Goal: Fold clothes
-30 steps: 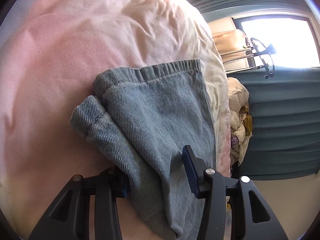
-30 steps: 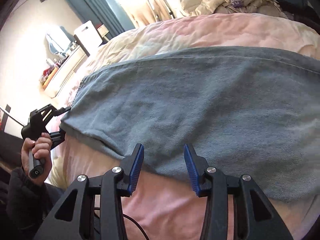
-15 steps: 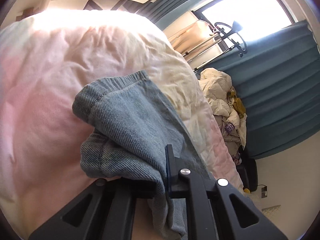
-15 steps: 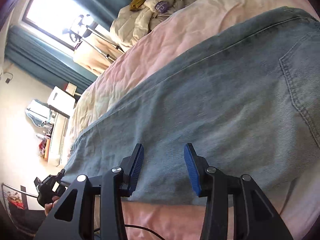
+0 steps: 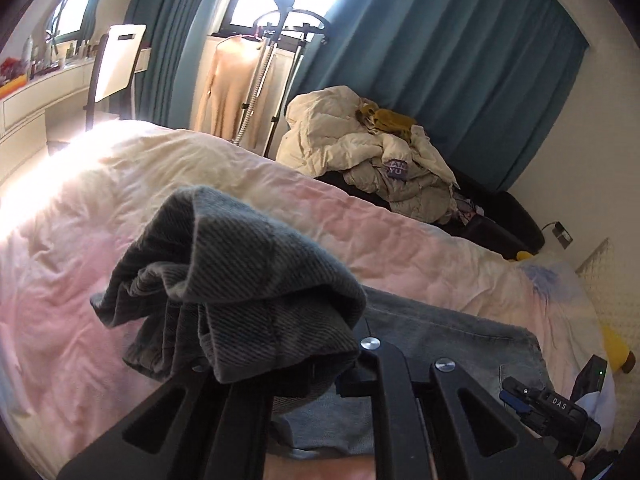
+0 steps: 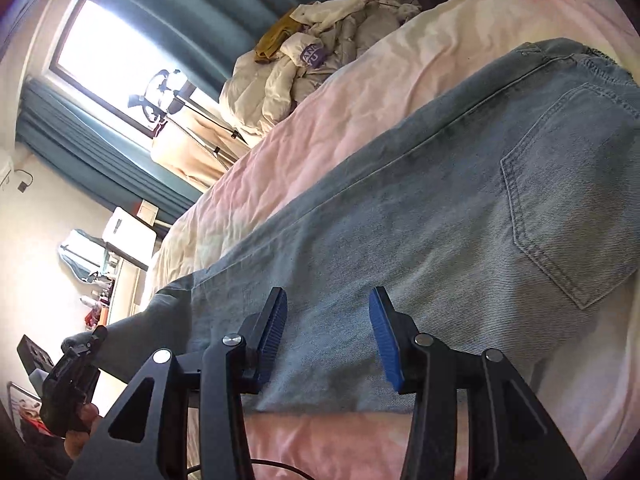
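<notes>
Light blue jeans (image 6: 420, 208) lie flat across the pink bed cover (image 6: 320, 128), back pocket up at the right. My left gripper (image 5: 320, 364) is shut on the jeans' leg end (image 5: 240, 280), which hangs bunched over its fingers, lifted above the bed. The rest of the jeans (image 5: 448, 332) lies beyond it. My right gripper (image 6: 328, 336) is open and empty, hovering over the jeans' near edge. The left gripper also shows in the right wrist view (image 6: 80, 356) at the lower left, holding the leg end.
A heap of cream clothes (image 5: 372, 152) lies on a dark sofa behind the bed. A garment stand (image 5: 264, 80) with a beige top, teal curtains (image 5: 440, 60), a chair (image 5: 116, 60) and a dresser are at the back.
My left gripper has lifted the jeans' leg end off the bed and swung toward the waist end. My right gripper has moved slightly along the jeans, staying open.
</notes>
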The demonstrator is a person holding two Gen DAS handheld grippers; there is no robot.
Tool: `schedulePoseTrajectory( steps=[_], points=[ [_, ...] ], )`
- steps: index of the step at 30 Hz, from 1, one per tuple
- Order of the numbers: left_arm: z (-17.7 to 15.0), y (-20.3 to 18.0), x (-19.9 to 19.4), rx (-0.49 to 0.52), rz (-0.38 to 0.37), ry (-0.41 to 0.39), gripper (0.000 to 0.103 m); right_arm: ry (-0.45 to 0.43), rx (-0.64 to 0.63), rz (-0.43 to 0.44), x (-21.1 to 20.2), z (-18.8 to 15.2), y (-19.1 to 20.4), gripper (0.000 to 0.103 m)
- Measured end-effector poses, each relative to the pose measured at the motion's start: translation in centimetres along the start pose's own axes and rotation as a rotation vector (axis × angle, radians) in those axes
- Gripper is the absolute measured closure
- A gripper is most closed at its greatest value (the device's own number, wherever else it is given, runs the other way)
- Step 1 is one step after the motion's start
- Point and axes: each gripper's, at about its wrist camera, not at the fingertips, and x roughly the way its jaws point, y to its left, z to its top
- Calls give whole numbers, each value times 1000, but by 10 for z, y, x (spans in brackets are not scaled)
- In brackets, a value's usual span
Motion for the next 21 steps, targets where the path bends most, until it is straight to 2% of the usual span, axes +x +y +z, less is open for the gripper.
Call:
schedulePoseTrajectory(
  steps=[4, 8, 12, 17, 21],
  points=[
    [-29, -41, 19, 63, -20, 43, 96, -47, 3, -15, -12, 5, -7, 59],
    [-62, -68, 34, 100, -85, 64, 96, -44, 26, 13, -15, 6, -13, 59],
    [-94, -98, 56, 163, -126, 115, 96, -38, -20, 17, -11, 3, -5, 59],
    [-133, -117, 98, 196, -99, 217, 96, -17, -43, 7, 1, 3, -7, 59],
    [-148, -116, 116, 163, -98, 260, 95, 10, -13, -30, 15, 6, -22, 59]
  ],
)
